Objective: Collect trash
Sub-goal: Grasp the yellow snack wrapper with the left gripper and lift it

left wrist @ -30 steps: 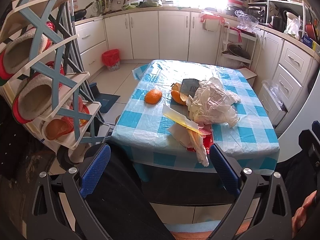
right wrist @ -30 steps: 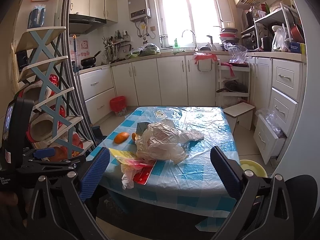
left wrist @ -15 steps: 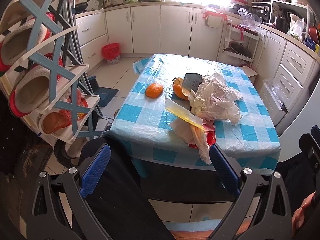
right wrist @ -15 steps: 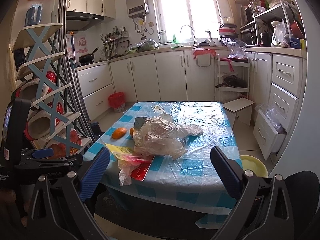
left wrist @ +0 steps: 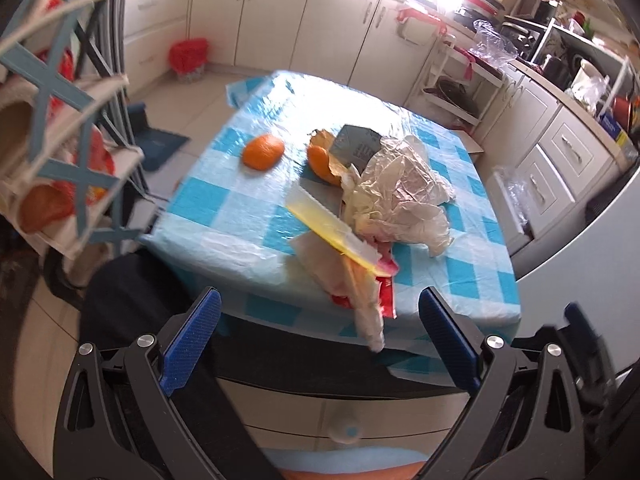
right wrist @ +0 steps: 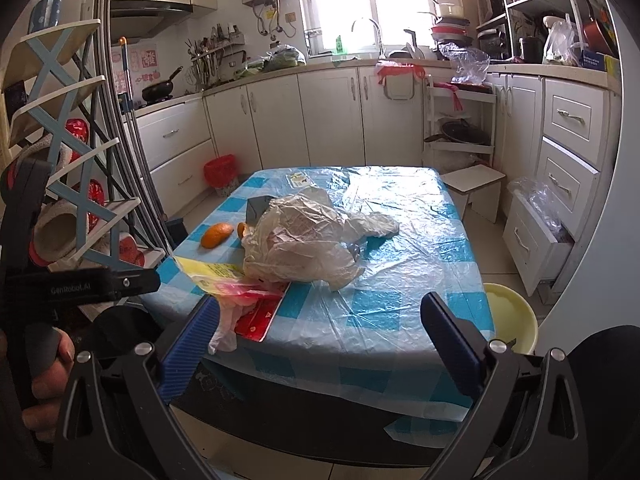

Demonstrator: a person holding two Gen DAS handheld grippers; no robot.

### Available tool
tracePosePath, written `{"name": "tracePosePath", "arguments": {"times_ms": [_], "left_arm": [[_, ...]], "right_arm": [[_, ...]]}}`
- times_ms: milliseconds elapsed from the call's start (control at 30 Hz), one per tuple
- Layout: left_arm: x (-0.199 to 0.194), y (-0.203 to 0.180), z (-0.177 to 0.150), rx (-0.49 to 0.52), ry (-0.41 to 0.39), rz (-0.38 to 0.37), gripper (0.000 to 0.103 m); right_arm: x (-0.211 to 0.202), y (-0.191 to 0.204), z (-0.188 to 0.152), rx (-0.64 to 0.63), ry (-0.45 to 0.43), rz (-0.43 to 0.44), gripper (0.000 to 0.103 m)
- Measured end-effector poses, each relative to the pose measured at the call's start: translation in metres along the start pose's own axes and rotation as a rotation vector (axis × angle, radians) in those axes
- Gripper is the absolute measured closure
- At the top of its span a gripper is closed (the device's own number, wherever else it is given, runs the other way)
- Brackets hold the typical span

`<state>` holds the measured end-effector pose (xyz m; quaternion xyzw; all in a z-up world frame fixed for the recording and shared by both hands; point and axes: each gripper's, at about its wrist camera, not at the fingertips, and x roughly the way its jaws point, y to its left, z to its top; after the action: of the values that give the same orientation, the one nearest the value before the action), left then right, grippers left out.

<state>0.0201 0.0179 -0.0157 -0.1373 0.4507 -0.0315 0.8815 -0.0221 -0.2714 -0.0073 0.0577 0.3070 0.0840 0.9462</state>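
Note:
A pile of trash lies on the blue-checked table (left wrist: 224, 216) (right wrist: 404, 280): a crumpled clear plastic bag (left wrist: 404, 188) (right wrist: 308, 240), a yellow wrapper (left wrist: 332, 228) (right wrist: 212, 270), a red packet (left wrist: 384, 296) (right wrist: 258, 316), a grey carton (left wrist: 356, 144) (right wrist: 258, 210), an orange (left wrist: 262, 151) (right wrist: 216, 235) and orange peel (left wrist: 322, 158). My left gripper (left wrist: 320, 340) is open and empty before the near table edge. My right gripper (right wrist: 320, 340) is open and empty at the near edge, right of the pile.
A shoe rack (left wrist: 60, 128) (right wrist: 60, 184) stands left of the table. White cabinets (right wrist: 332, 116) line the back and right walls. A red bin (left wrist: 188, 56) (right wrist: 220, 172) sits on the floor, a yellow basin (right wrist: 512, 316) right of the table, a small stool (right wrist: 474, 188) behind it.
Both grippers have moved closer to the table. The left view has tilted down and toward the trash pile. The trash has not moved.

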Motion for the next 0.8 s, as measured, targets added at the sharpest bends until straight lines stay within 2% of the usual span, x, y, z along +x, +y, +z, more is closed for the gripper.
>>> {"name": "tracePosePath", "arguments": {"times_ms": [133, 300, 367, 433, 467, 533, 633, 700, 800], "left_arm": [[0.035, 0.005, 0.016, -0.071, 0.044, 0.010, 0.008], [0.080, 0.025, 0.028, -0.246, 0.139, -0.001, 0.008], [0.092, 0.026, 0.033, -0.267, 0.149, 0.015, 0.013], [0.103, 0.026, 0.038, -0.266, 0.162, 0.019, 0.031], [0.107, 0.026, 0.041, -0.271, 0.168, 0.010, 0.037], [0.116, 0.026, 0.047, -0.276, 0.174, 0.001, 0.061], [0.126, 0.026, 0.057, -0.265, 0.182, -0.010, 0.083], [0.128, 0.025, 0.064, -0.247, 0.171, -0.011, 0.090], [0.124, 0.023, 0.075, -0.227, 0.140, -0.034, 0.095]], "right_arm": [[0.013, -0.006, -0.003, 0.009, 0.036, -0.005, 0.007], [0.031, -0.013, -0.008, 0.032, 0.092, -0.001, 0.007], [0.037, -0.015, -0.007, 0.041, 0.106, 0.001, 0.007], [0.041, -0.017, -0.004, 0.050, 0.112, 0.001, 0.007], [0.043, -0.017, -0.003, 0.052, 0.111, 0.002, 0.007], [0.046, -0.017, 0.000, 0.052, 0.111, 0.003, 0.007], [0.052, -0.016, 0.000, 0.050, 0.118, 0.005, 0.007], [0.054, -0.016, 0.000, 0.048, 0.127, 0.005, 0.007], [0.058, -0.017, 0.000, 0.049, 0.136, 0.003, 0.007]]}}
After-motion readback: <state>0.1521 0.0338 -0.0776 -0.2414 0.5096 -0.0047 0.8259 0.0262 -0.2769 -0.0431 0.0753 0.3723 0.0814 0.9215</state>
